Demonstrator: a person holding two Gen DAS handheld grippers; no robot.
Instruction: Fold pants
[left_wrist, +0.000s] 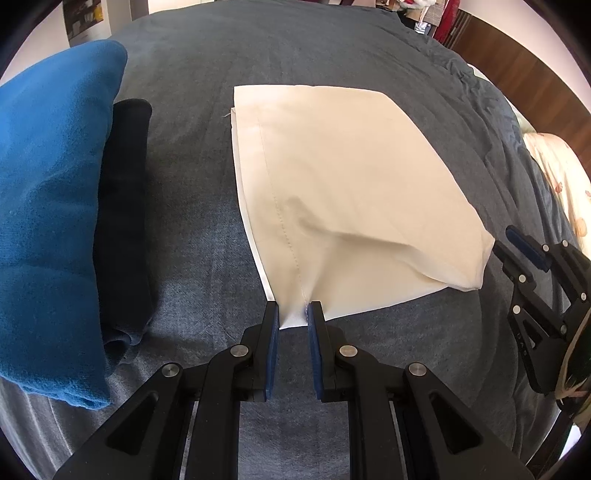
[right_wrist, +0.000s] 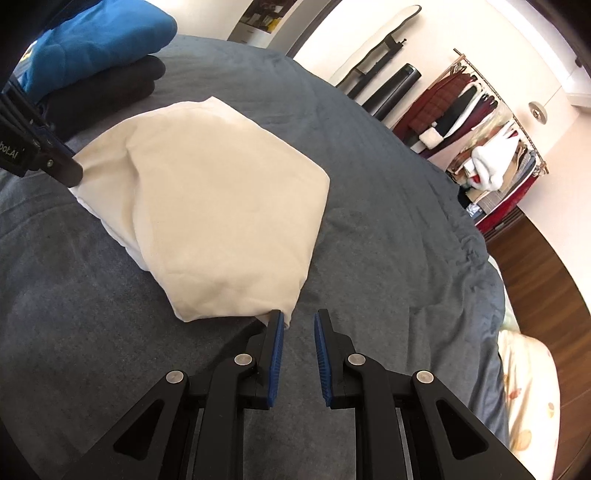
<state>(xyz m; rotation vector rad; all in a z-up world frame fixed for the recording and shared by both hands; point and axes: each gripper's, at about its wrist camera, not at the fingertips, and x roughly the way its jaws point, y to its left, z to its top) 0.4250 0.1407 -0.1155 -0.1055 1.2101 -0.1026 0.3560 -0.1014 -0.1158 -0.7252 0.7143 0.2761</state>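
Observation:
Cream pants (left_wrist: 343, 177) lie folded into a rectangle on the grey bedspread (left_wrist: 207, 229). My left gripper (left_wrist: 292, 314) is open, its fingers either side of the near left corner of the pants, with fabric between the pads. My right gripper (right_wrist: 298, 320) is open at the near right corner of the pants (right_wrist: 221, 206); its left fingertip touches the cloth edge. The right gripper also shows at the right of the left wrist view (left_wrist: 517, 243), and the left gripper at the left of the right wrist view (right_wrist: 55, 162).
A folded blue garment (left_wrist: 51, 206) on a folded black one (left_wrist: 125, 221) sits left of the pants. A clothes rack (right_wrist: 476, 136) stands by the far wall. A patterned pillow (right_wrist: 532, 398) lies at the bed's right edge.

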